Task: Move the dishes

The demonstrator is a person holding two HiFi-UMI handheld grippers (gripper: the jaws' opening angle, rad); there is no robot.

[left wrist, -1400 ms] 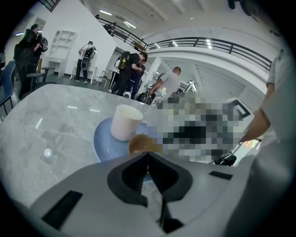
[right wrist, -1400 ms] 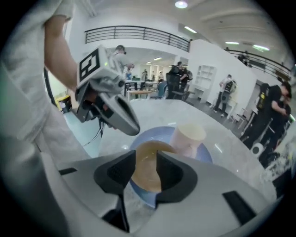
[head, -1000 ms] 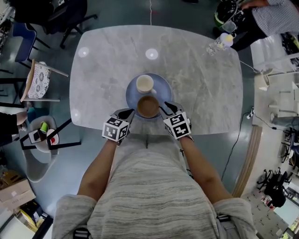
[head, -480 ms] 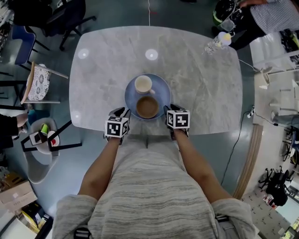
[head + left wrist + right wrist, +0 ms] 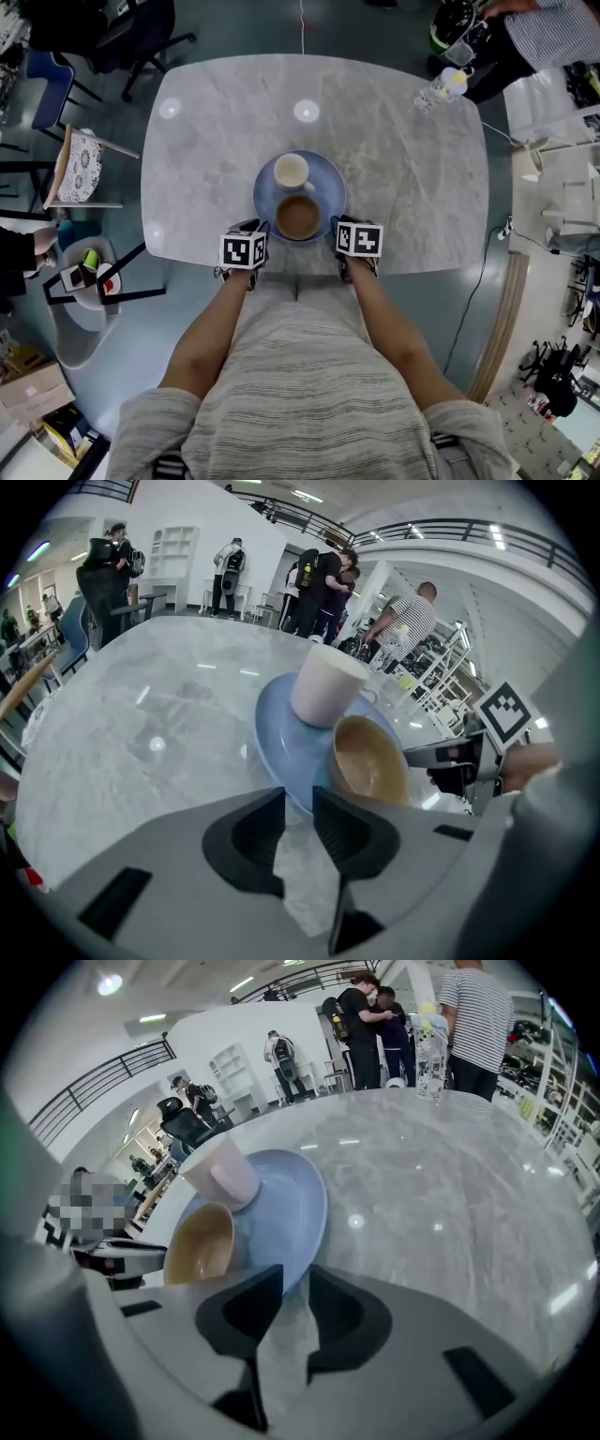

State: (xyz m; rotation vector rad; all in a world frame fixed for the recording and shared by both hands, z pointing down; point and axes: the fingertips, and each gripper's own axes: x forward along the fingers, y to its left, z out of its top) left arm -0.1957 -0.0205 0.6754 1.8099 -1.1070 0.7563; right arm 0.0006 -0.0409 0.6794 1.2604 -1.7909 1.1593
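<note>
A blue plate (image 5: 330, 187) lies near the front edge of the marble table (image 5: 394, 169). On it stand a white cup (image 5: 292, 172) and, nearer to me, a brown bowl (image 5: 298, 216). My left gripper (image 5: 260, 228) is at the plate's near-left rim and my right gripper (image 5: 339, 225) at its near-right rim. In the left gripper view the plate (image 5: 277, 742) reaches the narrow gap at the left gripper's (image 5: 298, 797) tips; its jaws have just opened. The right gripper's (image 5: 295, 1281) jaws have just been closing, with the plate's (image 5: 291, 1204) rim at the gap between their tips.
A clear bottle (image 5: 439, 87) stands at the table's far right corner, beside a person in a striped shirt (image 5: 553, 33). A chair (image 5: 80, 164) and a stool holding small items (image 5: 86, 270) are to the left. The table's front edge runs just under both grippers.
Both grippers have sunk onto the plate's near rim and rolled, so their marker cubes now face up. The right jaws stand narrower than before. Plate, cup and bowl have not moved.
</note>
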